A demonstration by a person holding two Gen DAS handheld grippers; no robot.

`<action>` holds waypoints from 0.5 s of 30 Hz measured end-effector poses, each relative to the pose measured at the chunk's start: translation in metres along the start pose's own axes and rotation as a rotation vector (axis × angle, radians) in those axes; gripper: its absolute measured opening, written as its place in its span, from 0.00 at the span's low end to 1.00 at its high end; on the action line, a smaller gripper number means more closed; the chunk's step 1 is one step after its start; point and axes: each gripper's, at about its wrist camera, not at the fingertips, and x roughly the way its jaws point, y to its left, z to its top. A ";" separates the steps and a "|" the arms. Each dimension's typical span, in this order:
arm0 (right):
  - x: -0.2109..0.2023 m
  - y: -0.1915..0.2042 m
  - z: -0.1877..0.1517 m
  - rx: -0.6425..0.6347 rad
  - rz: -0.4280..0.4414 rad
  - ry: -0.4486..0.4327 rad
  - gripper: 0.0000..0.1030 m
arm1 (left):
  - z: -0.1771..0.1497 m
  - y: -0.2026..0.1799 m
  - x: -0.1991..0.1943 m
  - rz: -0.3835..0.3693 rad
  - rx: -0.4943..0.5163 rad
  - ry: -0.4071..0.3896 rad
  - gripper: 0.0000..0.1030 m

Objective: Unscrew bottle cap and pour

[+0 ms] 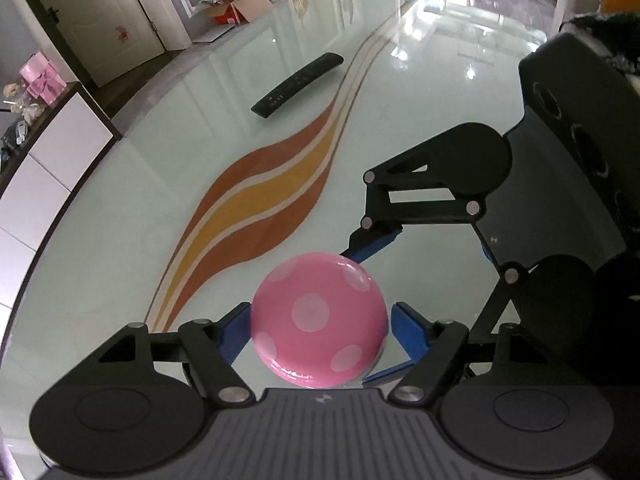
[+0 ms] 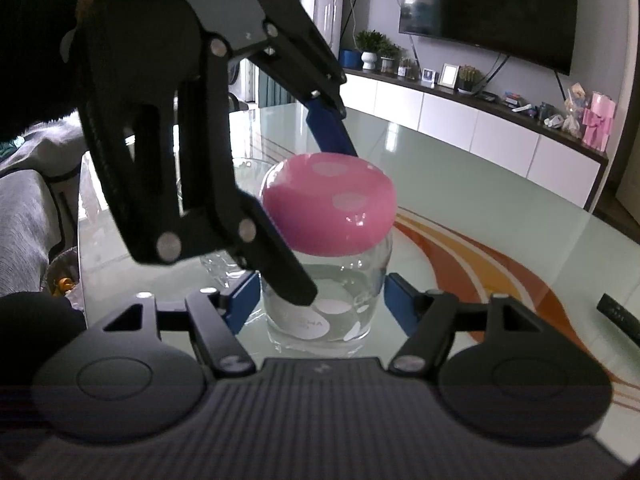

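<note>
My right hand-held gripper [image 2: 320,300] clamps the glass bottle [image 2: 326,300] (label blurry, maybe "...HA"). Left hand-held gripper [image 1: 320,330] pinches its pink cap [image 1: 320,320].

The bottle [image 2: 326,300] is a short, round jar of clear glass with white dots, standing upright on the glass table. Its cap [image 2: 330,204] is pink, dome-shaped, with pale dots, and sits on the mouth, perhaps a little tilted. Some clear liquid seems inside.
</note>
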 end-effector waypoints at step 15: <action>0.001 -0.002 -0.003 0.022 -0.015 0.002 0.66 | 0.005 0.002 -0.002 -0.008 -0.043 0.056 0.72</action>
